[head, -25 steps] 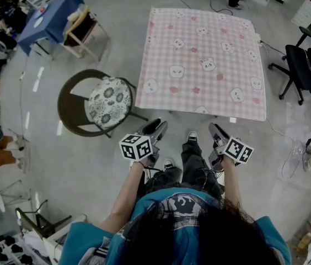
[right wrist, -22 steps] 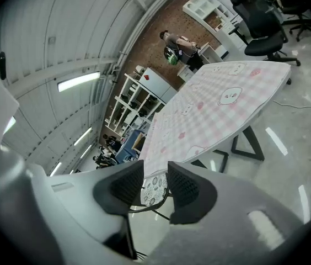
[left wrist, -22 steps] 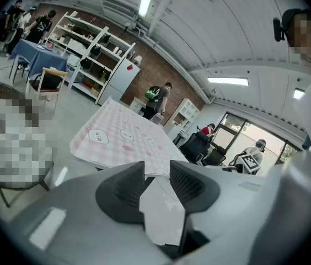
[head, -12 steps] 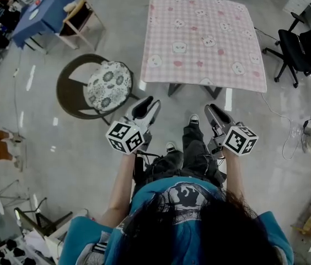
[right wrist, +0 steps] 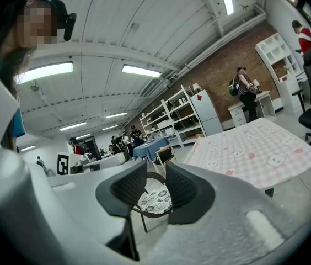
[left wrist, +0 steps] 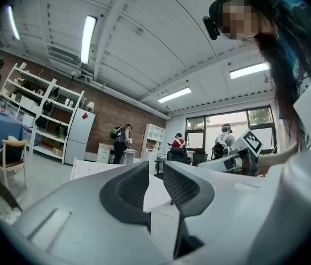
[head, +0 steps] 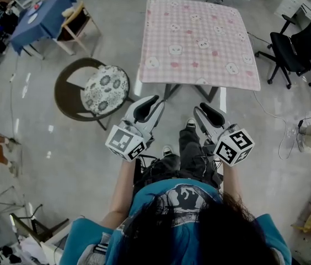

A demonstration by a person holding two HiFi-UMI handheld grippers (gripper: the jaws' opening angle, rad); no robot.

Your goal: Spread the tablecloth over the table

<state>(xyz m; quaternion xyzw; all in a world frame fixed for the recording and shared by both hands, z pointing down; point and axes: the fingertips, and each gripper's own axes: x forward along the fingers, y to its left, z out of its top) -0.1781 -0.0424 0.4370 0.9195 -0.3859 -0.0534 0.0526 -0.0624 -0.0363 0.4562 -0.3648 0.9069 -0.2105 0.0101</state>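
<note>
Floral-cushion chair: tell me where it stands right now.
In the head view, the floral-cushion chair stands on the floor at left, beside the near-left corner of the pink tablecloth, with the blue-draped table beyond it.

The tablecloth (head: 199, 43) lies in the upper middle of the head view, spread flat and smooth. It is a pale pink and white check, dotted with white bear faces and small pink marks. It covers the whole top of the table (head: 169, 91), so no bare tabletop shows. Its edges hang a little way over the sides and its corners lie flat. Of the table itself, only dark legs show, under the cloth's near edge. In the right gripper view the cloth sits at the middle right, level, with one dark leg showing beneath its near corner.
</note>
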